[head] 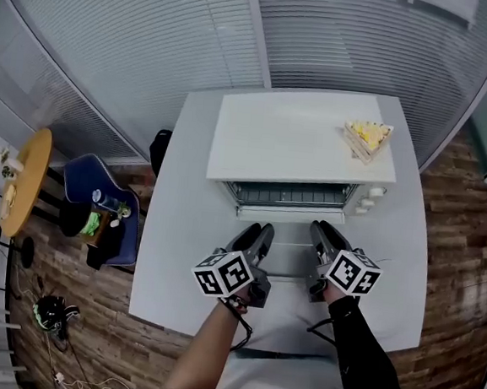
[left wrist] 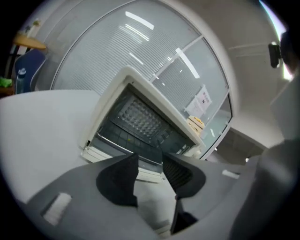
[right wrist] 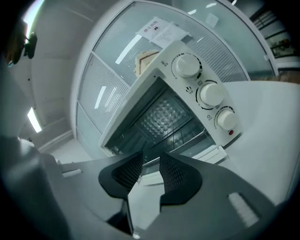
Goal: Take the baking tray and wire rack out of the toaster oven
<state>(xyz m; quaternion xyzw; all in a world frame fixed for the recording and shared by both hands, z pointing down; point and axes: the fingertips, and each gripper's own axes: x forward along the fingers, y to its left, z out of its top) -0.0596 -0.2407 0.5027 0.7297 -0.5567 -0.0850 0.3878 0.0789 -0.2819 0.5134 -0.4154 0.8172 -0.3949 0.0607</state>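
While the left tongs (head: 262, 231) and right tongs (head: 319, 229) gape empty, the toaster oven (head: 303, 140) lies crosswise, mouth facing them.

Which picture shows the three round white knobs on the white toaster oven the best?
The right gripper view: the three round white knobs face the camera, large, on the white toaster oven's front panel. The head view shows them only as tiny bumps. The left gripper view doesn't show them.

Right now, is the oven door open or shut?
Open. The door lies folded down flat before the oven, and both gripper views look straight inside at the rack.
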